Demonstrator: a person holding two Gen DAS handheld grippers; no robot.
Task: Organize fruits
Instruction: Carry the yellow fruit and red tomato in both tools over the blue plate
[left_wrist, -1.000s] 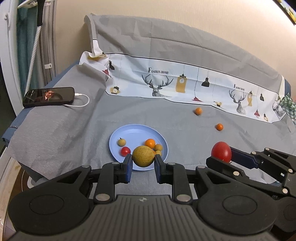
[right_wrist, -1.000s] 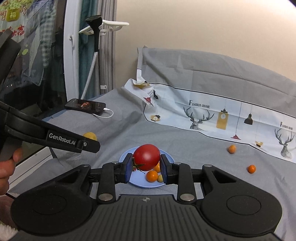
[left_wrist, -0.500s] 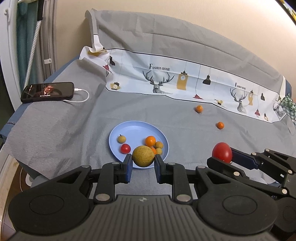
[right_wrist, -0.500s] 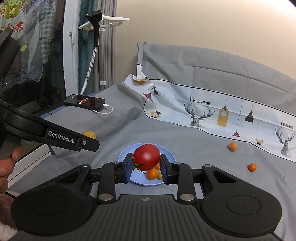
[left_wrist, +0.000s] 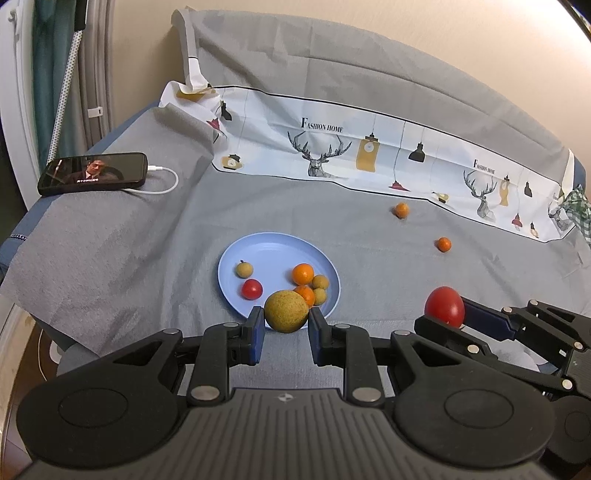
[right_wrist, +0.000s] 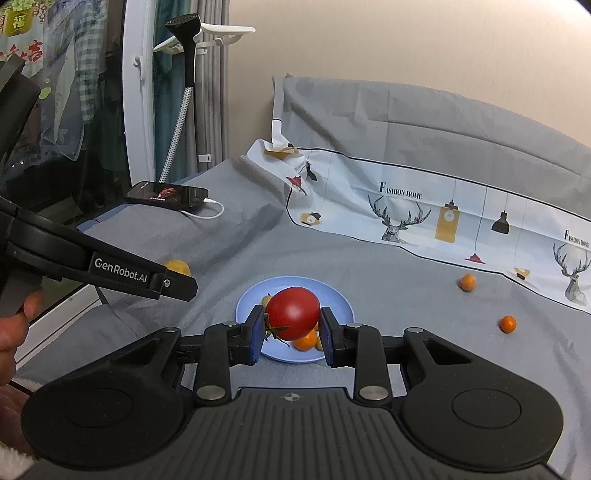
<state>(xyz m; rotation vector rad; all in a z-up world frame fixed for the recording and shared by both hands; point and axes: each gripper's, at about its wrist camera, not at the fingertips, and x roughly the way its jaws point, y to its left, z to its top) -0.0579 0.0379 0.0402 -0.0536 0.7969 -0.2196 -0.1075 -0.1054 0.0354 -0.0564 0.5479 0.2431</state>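
Red tomato (right_wrist: 292, 313) and yellow-green fruit (left_wrist: 286, 311) above blue plate (left_wrist: 273, 247).

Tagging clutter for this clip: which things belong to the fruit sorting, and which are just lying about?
Job:
round blue plate
big yellow-green fruit in left gripper
large red tomato in right gripper
two small loose oranges

Lying about:
black phone
white charging cable

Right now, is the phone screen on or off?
On. The phone lies flat on the grey cloth, screen lit with a picture, white cable plugged in.
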